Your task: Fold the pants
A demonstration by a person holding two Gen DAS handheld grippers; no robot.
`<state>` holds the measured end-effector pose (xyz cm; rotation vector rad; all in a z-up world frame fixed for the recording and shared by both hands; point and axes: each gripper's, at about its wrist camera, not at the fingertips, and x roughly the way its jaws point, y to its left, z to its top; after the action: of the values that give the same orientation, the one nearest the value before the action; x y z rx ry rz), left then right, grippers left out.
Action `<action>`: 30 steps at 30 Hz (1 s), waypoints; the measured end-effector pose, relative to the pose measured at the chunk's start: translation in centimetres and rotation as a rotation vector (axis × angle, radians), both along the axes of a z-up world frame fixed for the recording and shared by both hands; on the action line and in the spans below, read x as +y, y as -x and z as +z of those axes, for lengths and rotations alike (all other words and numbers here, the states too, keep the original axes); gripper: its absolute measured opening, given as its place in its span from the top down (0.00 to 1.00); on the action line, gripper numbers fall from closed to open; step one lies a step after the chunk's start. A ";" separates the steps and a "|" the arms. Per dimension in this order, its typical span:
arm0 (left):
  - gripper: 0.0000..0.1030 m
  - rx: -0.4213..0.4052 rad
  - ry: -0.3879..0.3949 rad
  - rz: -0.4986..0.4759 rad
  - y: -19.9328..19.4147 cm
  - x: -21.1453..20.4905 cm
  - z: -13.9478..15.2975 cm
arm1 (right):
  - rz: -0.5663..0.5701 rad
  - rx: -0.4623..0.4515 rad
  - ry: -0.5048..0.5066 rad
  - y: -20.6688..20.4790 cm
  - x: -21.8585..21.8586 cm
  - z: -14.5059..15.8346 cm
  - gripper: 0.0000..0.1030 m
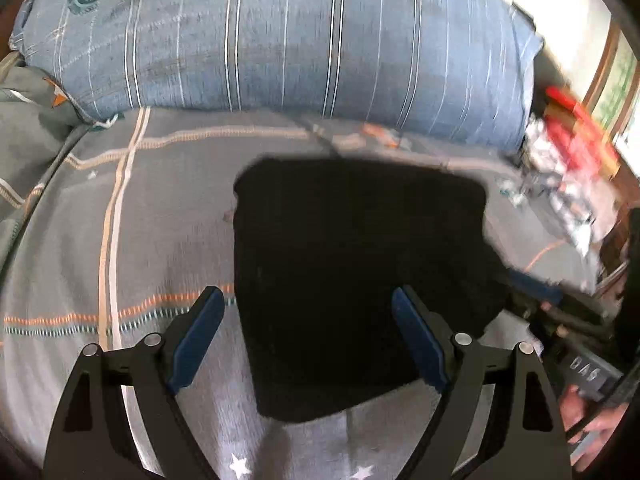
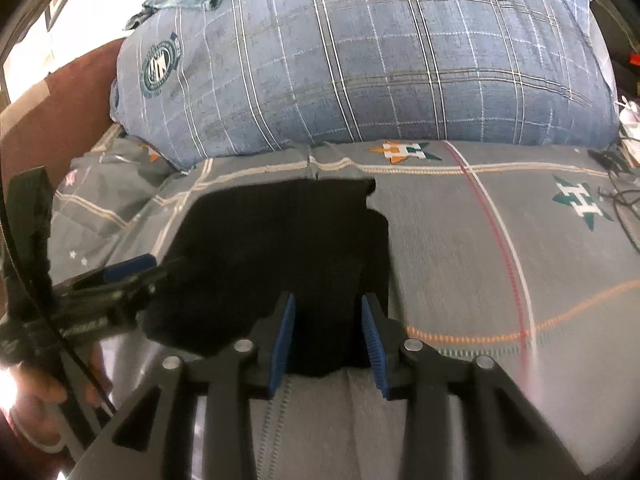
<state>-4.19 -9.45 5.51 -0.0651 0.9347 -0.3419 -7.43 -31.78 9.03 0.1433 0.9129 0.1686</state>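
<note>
Clearly the black pants (image 1: 360, 264) are lying as a folded, roughly square bundle on the grey patterned bedsheet (image 1: 120, 240), in front of a blue plaid pillow (image 1: 300, 40). They are looking soft and limp, light enough to lift easily but likely to sag and come unfolded if taken by one layer only. The left gripper (image 1: 308, 336) is hovering with its jaws spread wide over the bundle's near left part, grasping nothing. The right gripper (image 2: 329, 340) is standing partly open, its blue pads (image 2: 285, 336) flanking the near right corner without visibly pressing the cloth. Taking hold at the two near corners, pinching all layers together, is probably the safest way to keep the fold neat.
</note>
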 end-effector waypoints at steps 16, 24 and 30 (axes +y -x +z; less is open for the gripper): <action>0.16 -0.104 0.001 0.068 0.9 1.9 3.5 | -0.051 -0.067 0.001 1.0 -1.2 2.6 0.49; 0.16 -0.065 0.019 0.074 0.4 1.7 2.6 | -0.035 -0.059 0.009 0.7 -0.8 2.5 0.46; 0.15 -0.044 0.015 0.080 0.0 1.3 2.3 | -0.037 -0.059 -0.004 0.4 -0.9 2.2 0.42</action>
<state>-4.22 -8.14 7.80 -0.1085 0.8839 -0.2756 -7.84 -32.66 11.23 0.1584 0.8509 0.1393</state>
